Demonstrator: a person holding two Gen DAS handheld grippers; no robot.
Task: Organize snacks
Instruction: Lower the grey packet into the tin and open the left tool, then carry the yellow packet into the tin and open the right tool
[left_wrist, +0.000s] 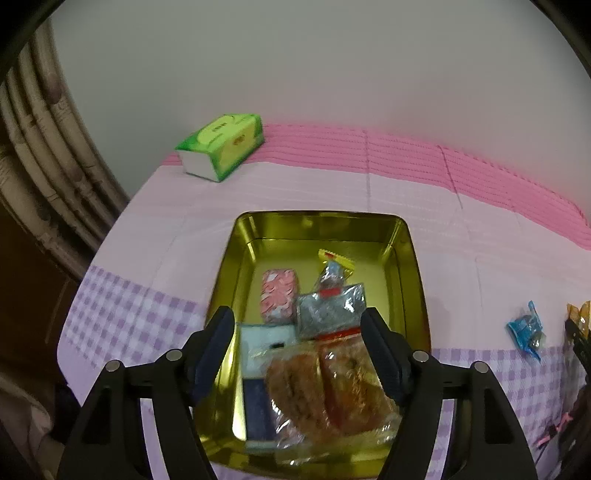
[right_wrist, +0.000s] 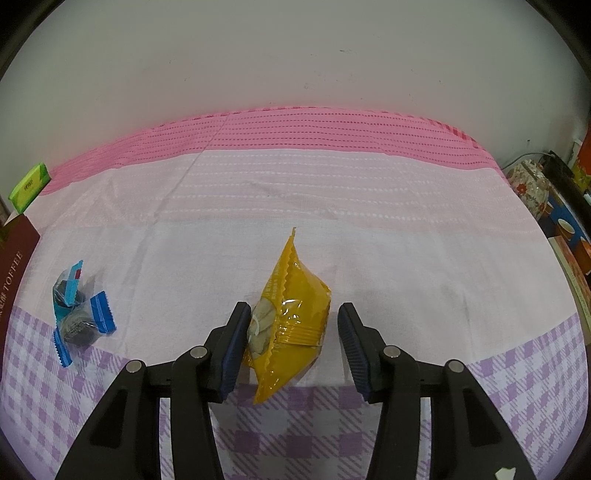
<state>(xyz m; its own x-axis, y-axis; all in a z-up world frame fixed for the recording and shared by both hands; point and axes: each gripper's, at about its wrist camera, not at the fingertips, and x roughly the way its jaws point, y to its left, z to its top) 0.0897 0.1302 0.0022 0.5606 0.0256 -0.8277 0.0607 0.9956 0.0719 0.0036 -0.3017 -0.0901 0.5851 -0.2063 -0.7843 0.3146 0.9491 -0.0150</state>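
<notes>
Reading "TOFFEE", a maroon box (right_wrist: 14, 266) lies left; left tongs (left_wrist: 297, 354) gape above the gold tin (left_wrist: 417, 295), right tongs (right_wrist: 291, 345) straddle, ungripped, a yellow packet (right_wrist: 295, 317).

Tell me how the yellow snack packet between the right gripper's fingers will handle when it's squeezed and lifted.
The yellow snack packet looks puffy and air-filled, so it will probably give under the pads rather than resist. Its glossy film may be slippery, and it could slide or twist. It seems light for its size, and it lies tilted on the cloth, touching only one finger of the right gripper, so it may shift first.
</notes>
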